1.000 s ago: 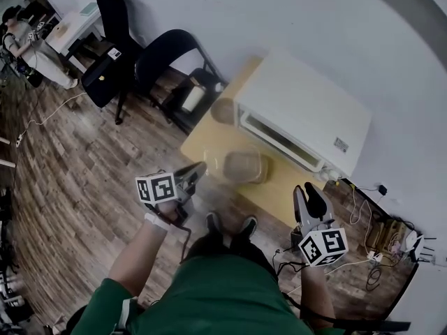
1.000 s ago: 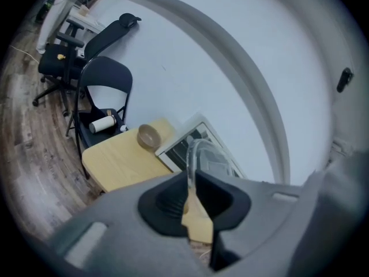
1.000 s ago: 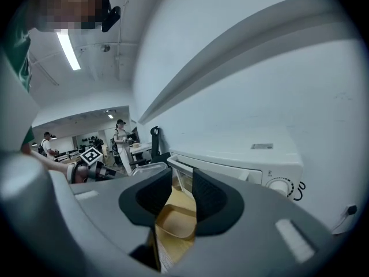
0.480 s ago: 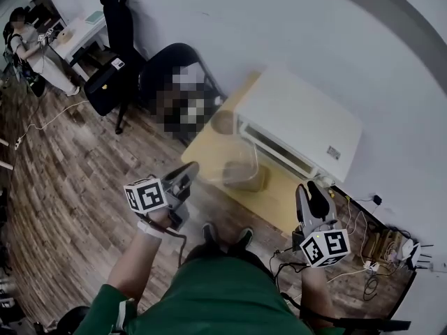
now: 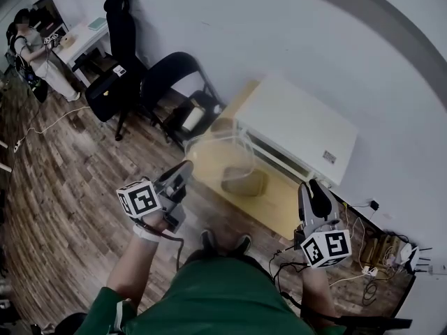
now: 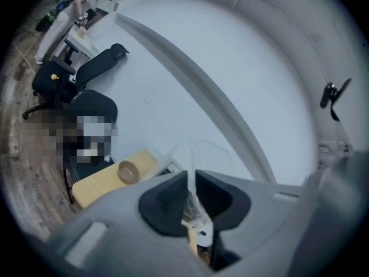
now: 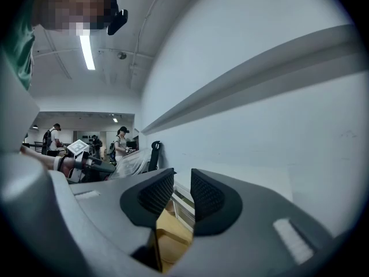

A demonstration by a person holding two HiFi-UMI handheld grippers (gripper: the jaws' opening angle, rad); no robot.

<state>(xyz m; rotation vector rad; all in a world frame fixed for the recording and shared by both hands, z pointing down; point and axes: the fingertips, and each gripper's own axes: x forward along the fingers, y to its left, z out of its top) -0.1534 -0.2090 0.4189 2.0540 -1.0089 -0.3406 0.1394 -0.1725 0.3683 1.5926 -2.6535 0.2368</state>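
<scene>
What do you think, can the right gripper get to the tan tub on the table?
Probably yes. The right gripper, jaws apart, hovers near the tan plastic tub; the left gripper holds its clear plastic lid up, so nothing seems in the way.

Thin clear plastic lid, glossy, nipped between left gripper jaws. Ahead of it: matt pale-wood tabletop, smooth white oven casing. Below: grained wood-plank floor. Right gripper pads: ribbed black rubber, matt.
</scene>
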